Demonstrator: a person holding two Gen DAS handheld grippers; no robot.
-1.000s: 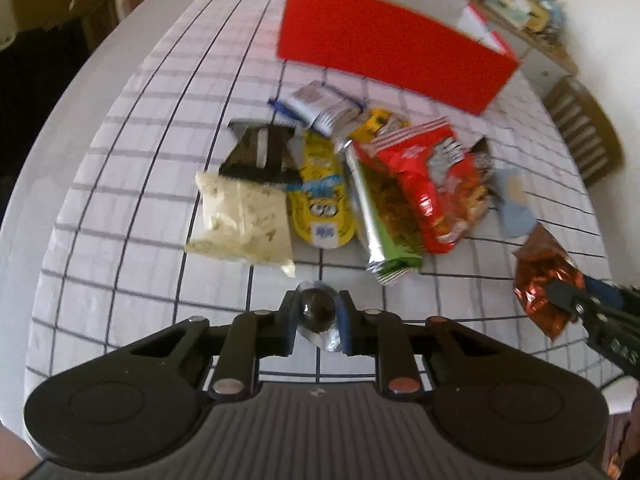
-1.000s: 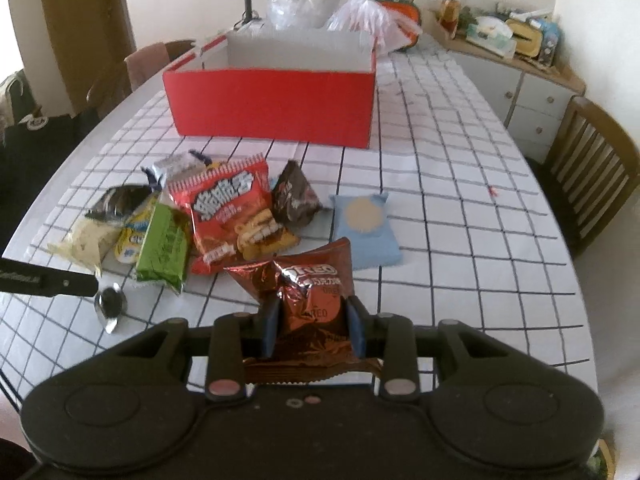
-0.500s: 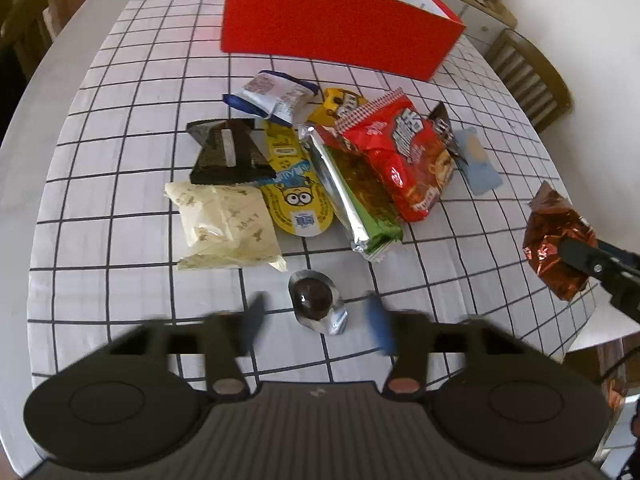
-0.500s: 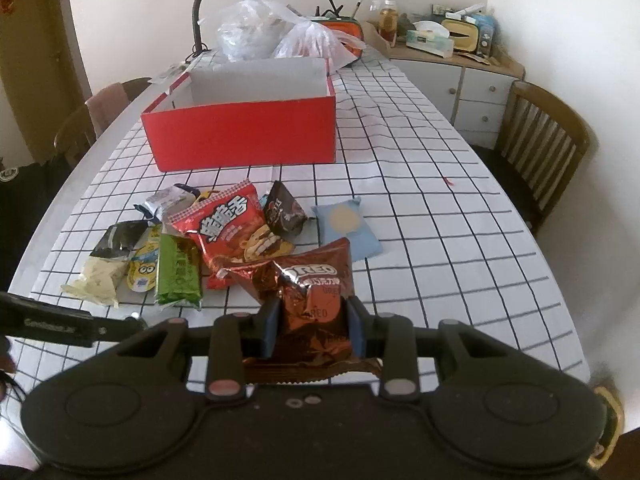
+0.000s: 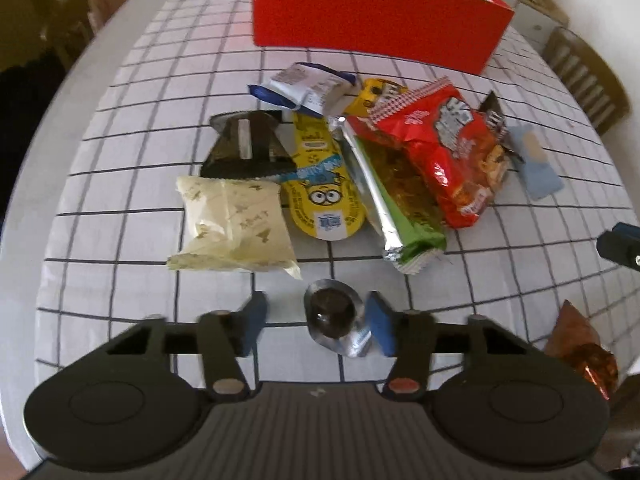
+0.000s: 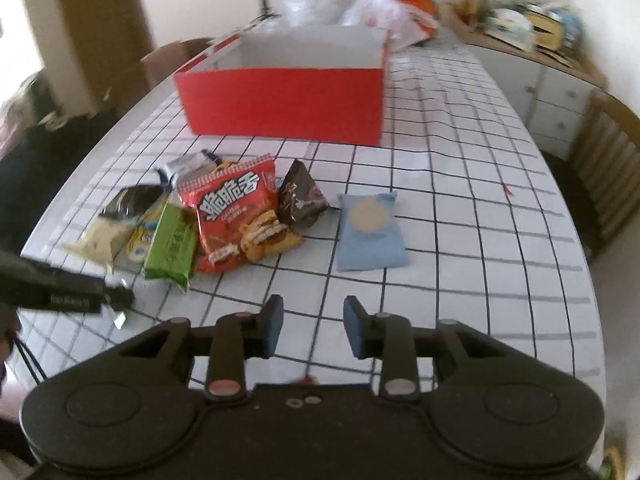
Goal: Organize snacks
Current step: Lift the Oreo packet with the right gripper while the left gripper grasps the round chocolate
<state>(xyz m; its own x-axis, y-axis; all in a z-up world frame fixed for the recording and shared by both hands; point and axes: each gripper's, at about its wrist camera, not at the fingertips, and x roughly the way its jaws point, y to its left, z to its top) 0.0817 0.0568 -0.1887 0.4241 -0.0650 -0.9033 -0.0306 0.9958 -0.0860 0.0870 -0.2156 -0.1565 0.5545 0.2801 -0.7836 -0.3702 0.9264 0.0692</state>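
My left gripper (image 5: 316,326) is open, its fingers either side of a small silver-foil chocolate (image 5: 334,320) lying on the checked tablecloth. My right gripper (image 6: 312,326) is open and empty above the cloth. The copper-brown Oreo bag (image 5: 584,352) lies at the table's near right edge in the left wrist view. A pile of snacks lies beyond: a cream packet (image 5: 232,224), a yellow Minion pack (image 5: 324,184), a green bar (image 6: 172,242), a red biscuit bag (image 6: 240,216), a dark brown packet (image 6: 300,200) and a light blue packet (image 6: 370,232). The red box (image 6: 284,96) stands open behind them.
A black packet (image 5: 246,146) and a white-blue packet (image 5: 308,86) lie at the pile's left. A wooden chair (image 6: 600,160) stands at the right side of the table. Plastic bags (image 6: 340,8) sit behind the box. A cluttered sideboard (image 6: 532,40) is at the back right.
My left gripper opened and let go of the foil chocolate, which now lies on the cloth. My right gripper opened and released the Oreo bag, now lying at the table edge.
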